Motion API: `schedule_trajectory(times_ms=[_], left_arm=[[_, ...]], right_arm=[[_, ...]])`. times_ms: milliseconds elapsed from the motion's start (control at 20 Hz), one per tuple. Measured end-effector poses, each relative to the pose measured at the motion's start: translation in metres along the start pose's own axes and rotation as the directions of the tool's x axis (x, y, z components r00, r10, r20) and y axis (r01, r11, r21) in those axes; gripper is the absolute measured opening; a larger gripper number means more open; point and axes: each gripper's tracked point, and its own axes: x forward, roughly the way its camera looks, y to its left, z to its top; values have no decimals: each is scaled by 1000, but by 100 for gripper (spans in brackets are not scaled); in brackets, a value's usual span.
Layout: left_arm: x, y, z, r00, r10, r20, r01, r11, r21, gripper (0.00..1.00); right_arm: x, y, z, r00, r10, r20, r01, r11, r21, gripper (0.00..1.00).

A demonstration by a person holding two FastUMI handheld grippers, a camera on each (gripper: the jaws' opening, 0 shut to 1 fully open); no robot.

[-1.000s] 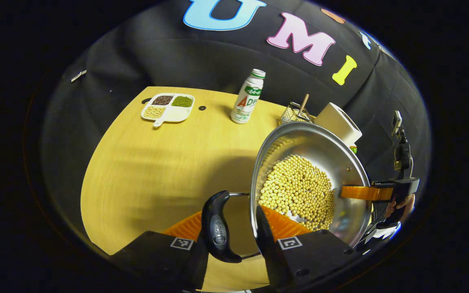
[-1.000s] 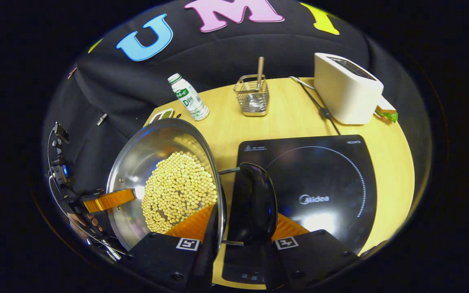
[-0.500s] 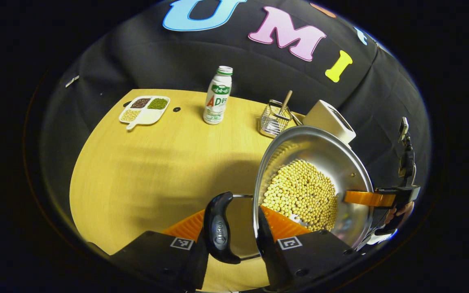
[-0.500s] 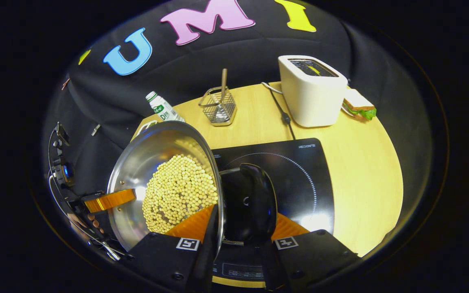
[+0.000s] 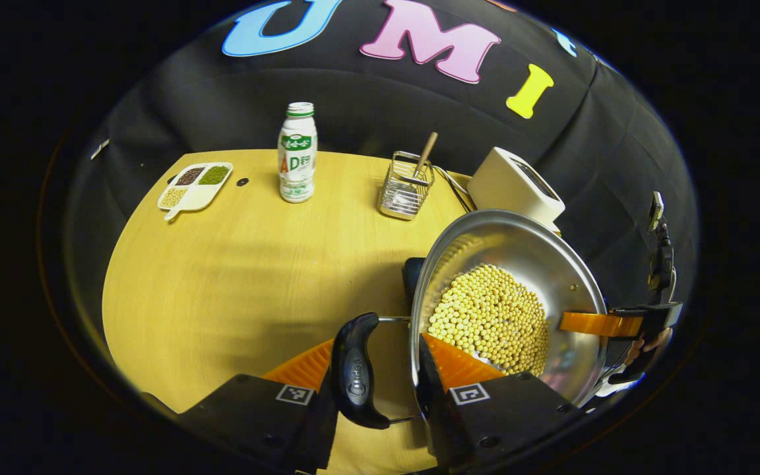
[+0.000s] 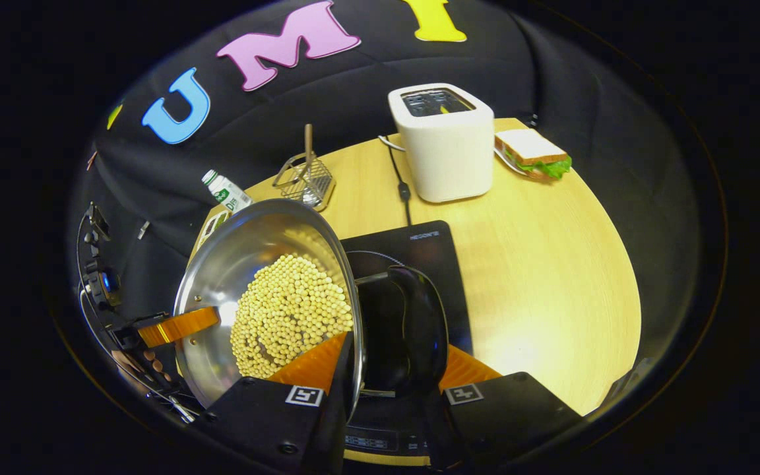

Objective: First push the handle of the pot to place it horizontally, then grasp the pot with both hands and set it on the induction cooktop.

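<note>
Both tongs, left (image 5: 380, 389) and right (image 6: 386, 389), clamped across pot (image 5: 518, 310) rim beside its handles, carrying it over induction cooktop (image 6: 433, 247). Next: centre, keep level, lower gently.

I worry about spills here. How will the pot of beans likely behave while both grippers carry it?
The pot looks like rigid steel, so it should not flex. The loose beans probably make it heavy and could shift if it tilts. Its thin polished rim may be slippery where each gripper pinches.
</note>
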Motion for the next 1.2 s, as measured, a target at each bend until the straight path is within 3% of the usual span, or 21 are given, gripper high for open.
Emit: schedule_trajectory(times_ms=[500, 1100, 1200], left_arm=[[37, -43, -5, 1000, -11, 7, 11, 1000, 29, 60], [50, -38, -17, 1000, -1, 14, 1, 1000, 3, 60], [50, -38, -17, 1000, 0, 13, 0, 1000, -1, 61]], right_arm=[[8, -56, 7, 999, -35, -29, 36, 999, 39, 52], [20, -65, 4, 999, -43, -10, 43, 999, 29, 52], [21, -65, 4, 999, -42, -6, 42, 999, 26, 57]])
